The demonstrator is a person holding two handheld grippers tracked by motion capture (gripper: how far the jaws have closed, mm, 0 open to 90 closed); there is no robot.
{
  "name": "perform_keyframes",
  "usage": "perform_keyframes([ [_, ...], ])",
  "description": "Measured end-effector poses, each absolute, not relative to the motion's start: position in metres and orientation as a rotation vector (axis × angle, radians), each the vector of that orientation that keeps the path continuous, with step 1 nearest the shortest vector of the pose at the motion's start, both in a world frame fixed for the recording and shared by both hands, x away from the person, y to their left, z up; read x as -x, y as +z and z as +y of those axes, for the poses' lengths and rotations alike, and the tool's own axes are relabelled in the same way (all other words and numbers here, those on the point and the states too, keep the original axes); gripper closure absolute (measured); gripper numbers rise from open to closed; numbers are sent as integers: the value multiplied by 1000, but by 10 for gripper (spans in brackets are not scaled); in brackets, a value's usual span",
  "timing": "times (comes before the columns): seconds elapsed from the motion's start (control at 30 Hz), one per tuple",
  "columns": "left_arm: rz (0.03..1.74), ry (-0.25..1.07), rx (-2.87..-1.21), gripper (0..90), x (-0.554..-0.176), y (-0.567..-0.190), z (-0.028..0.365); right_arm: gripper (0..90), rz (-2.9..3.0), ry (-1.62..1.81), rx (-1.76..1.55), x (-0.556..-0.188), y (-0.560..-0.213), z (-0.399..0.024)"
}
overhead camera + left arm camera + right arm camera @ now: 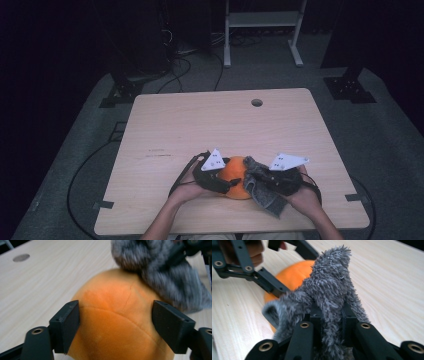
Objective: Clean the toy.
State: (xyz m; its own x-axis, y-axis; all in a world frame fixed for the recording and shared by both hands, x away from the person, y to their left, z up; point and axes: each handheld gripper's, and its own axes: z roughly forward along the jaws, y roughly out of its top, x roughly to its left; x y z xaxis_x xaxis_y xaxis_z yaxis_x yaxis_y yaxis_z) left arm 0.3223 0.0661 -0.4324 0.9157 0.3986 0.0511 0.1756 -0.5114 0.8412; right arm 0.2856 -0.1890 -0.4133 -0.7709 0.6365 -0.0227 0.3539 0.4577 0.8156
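Note:
An orange plush ball [234, 172] lies near the table's front edge, between my two hands. My left gripper [116, 322] has a jaw on each side of the plush ball [117, 302], and both pads press into its soft flanks. A grey fluffy cloth [269, 199] drapes against the ball's right side. My right gripper [332, 312] is shut on a fold of this cloth [329, 282], which stands up between its jaws. Behind the cloth, the right gripper view shows the ball [294, 275] and one left gripper finger [270, 282].
The light wooden table [200, 125] has a round cable hole [257, 102] near its far edge. A white metal frame [262, 20] and black stand bases [350, 87] sit on the carpet beyond. Cables trail off the table's left side.

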Motion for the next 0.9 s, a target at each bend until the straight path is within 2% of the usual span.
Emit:
perform_keyframes([
  [0.17, 451, 276, -2143, 292, -327, -436, 76, 757, 2405, 1103, -1004, -298, -435, -211],
  [0.33, 439, 272, -2154, 298, -327, -437, 76, 755, 2376, 1290, -913, -288, -414, -202],
  [0.4, 435, 256, -2138, 288, -325, -436, 76, 753, 2394, 1257, -891, -288, -416, -192],
  [0.53, 494, 235, -2098, 87, -327, -433, 66, 756, 2401, 1222, -929, -290, -427, -193],
  [0.57, 500, 236, -2101, 74, -328, -435, 63, 755, 2398, 1219, -925, -290, -427, -193],
  [0.6, 495, 236, -2102, 83, -327, -437, 62, 756, 2394, 1210, -927, -289, -427, -193],
  [0.7, 457, 279, -2131, 230, -323, -438, 63, 754, 2401, 1209, -936, -290, -429, -196],
  [0.9, 445, 291, -2161, 278, -322, -438, 66, 752, 2408, 1121, -972, -292, -433, -207],
])
